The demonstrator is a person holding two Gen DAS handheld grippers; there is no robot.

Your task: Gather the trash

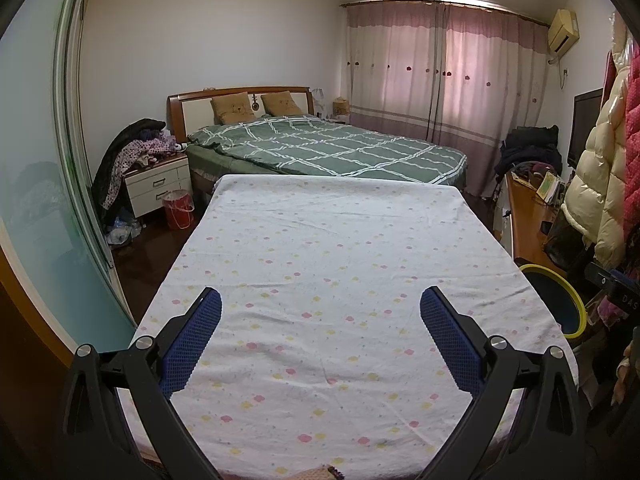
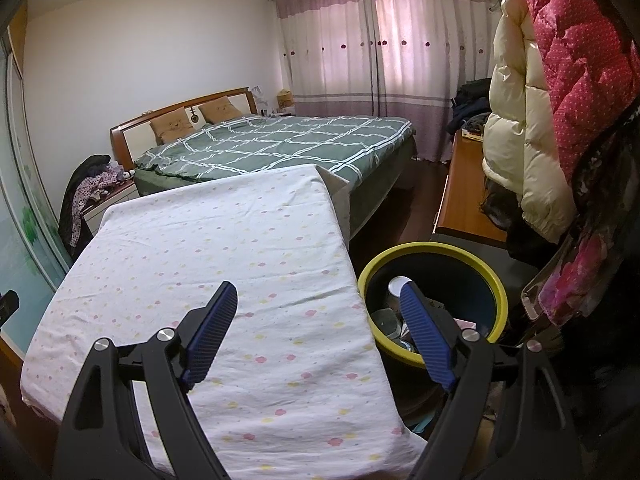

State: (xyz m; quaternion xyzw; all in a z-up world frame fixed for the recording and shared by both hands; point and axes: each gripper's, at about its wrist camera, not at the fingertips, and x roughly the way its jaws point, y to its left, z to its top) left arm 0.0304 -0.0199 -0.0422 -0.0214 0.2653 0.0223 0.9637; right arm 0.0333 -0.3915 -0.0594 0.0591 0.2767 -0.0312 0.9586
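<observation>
Trash (image 2: 394, 320) sits inside the yellow-rimmed bin (image 2: 494, 280), under my right gripper's (image 2: 316, 300) right finger. Both my grippers, left gripper (image 1: 320, 300) too, hang spread apart, holding nothing, over the flowered sheet (image 1: 320, 240).

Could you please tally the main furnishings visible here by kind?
Beds: 1, green checked
Brown pillows: 2
Yellow-rimmed bins: 1
Red buckets: 1
Cloth-covered tables: 1
Total: 6

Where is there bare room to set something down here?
The flowered sheet is bare from the left gripper to the green bed. Crowded: the yellow-rimmed bin holds trash, beside the right gripper.
</observation>
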